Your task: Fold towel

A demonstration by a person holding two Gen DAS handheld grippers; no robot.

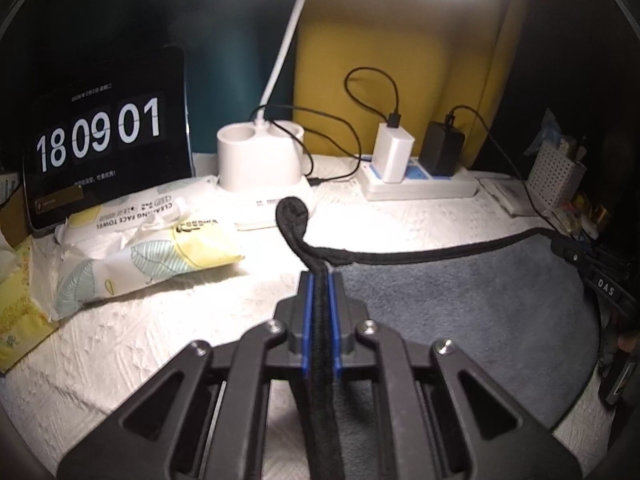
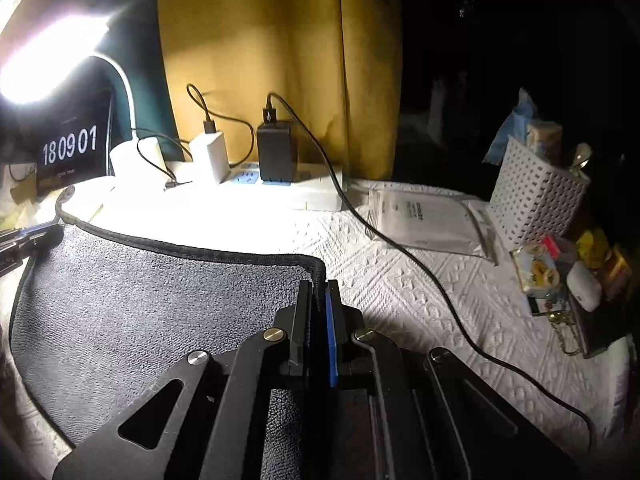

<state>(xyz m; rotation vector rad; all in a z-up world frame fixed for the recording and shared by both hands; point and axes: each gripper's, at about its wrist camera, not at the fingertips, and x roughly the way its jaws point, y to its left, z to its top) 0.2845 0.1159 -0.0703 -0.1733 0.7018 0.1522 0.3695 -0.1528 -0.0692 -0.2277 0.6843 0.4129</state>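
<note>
The towel [image 1: 460, 312] is grey-blue with a black hem and is held up off the white textured tablecloth [image 1: 160, 340]. My left gripper [image 1: 319, 276] is shut on one corner of it, the black hem sticking up past the fingertips. The hem runs taut to the right, where my right gripper [image 1: 576, 260] shows at the far corner. In the right wrist view the towel [image 2: 140, 300] spreads to the left and my right gripper [image 2: 319, 284] is shut on its near corner. The left gripper [image 2: 28, 240] shows at the towel's far left corner.
A tablet clock [image 1: 104, 140], a face towel pack [image 1: 148, 248], a white lamp base [image 1: 260, 156] and a power strip with chargers [image 1: 416, 180] line the back. A black cable [image 2: 420, 276], a white pouch [image 2: 424, 216] and a perforated basket [image 2: 536, 196] lie on the right.
</note>
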